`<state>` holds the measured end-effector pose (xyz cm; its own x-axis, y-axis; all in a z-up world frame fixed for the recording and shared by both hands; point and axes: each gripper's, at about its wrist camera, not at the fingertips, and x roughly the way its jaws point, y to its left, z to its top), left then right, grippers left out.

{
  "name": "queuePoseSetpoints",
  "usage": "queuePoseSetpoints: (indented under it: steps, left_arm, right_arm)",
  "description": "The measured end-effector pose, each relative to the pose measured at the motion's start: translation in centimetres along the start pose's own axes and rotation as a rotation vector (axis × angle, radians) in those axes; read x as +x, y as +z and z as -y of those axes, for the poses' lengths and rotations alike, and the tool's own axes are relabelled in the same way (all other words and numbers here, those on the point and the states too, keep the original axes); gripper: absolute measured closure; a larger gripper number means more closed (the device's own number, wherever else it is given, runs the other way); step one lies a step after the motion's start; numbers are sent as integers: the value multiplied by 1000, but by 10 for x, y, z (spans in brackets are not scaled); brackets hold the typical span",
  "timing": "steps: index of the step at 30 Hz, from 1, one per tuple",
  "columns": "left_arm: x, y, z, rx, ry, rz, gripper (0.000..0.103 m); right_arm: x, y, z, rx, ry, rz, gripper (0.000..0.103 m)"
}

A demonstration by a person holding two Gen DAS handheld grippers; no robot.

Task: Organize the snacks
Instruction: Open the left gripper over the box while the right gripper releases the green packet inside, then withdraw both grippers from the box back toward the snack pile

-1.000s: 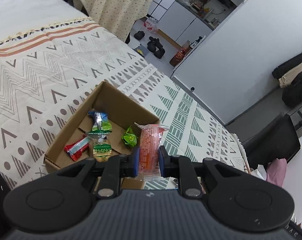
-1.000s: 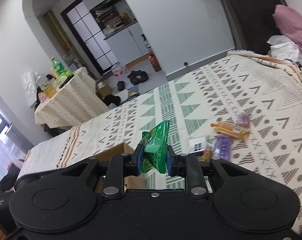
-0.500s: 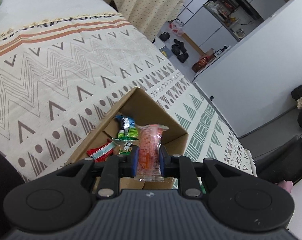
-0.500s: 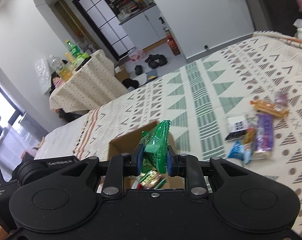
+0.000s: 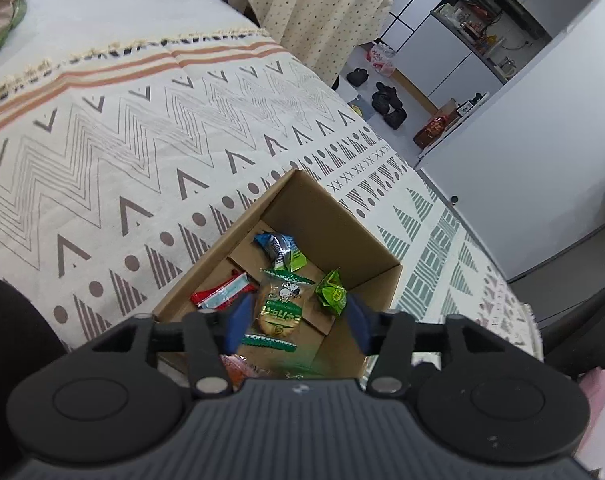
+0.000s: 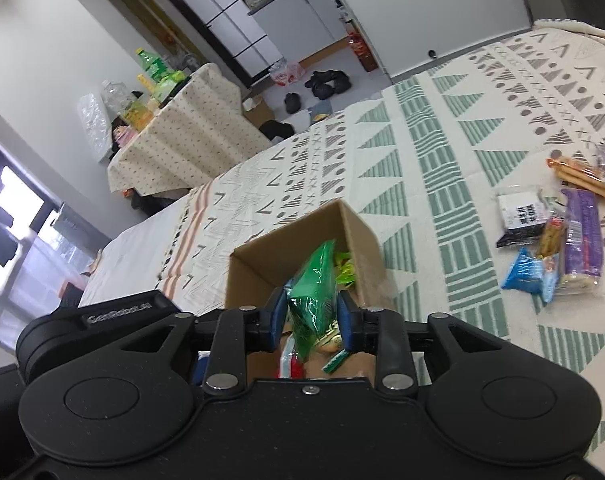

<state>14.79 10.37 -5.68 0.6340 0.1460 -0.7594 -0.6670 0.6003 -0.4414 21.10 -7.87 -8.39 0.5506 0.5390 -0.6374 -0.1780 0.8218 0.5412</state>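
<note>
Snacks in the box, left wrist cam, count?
5: blue-green wrapper rear, red wrapper left, cookie pack centre, green candy right, orange pack nearest, partly behind left gripper. More may be hidden.

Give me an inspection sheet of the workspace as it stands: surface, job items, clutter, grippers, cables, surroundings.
Surface: patterned cream bedspread with grey and green triangles.
Job items: open brown cardboard box holding wrapped snacks, among them a green-and-white biscuit packet; loose snack packets lie on the bedspread apart from the box.
Clutter: nothing seen beyond the snacks.
Grippers: left gripper over the box, opening, nothing pinched between its fingers; right gripper opening, shiny green snack bag between its fingers above the box.
Cables: nothing seen.
Surroundings: dotted-cloth table with bottles, dark shoes on the floor, white cabinets.
</note>
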Motion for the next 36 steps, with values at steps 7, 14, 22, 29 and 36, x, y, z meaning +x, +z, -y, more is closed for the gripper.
queuePoseSetpoints:
  steps: [7,14,22,29,36]
  left_arm:
    - [2,-14,18,56,0,-25,27]
    - [-1,-32,34,97,12,-14,17]
    - [-6,-47,52,132,-61,9,7]
    - [-7,-65,71,229,-67,29,3]
    - [-1,-87,89,320,-71,1,3]
  right_arm:
    - [-23,6,32,50,-50,22,61]
    - [-47,7,64,77,-118,43,51]
    - [-78,11,98,87,-162,84,25]
    - [-102,13,128,105,-177,115,15]
    - [-118,14,161,134,-180,133,9]
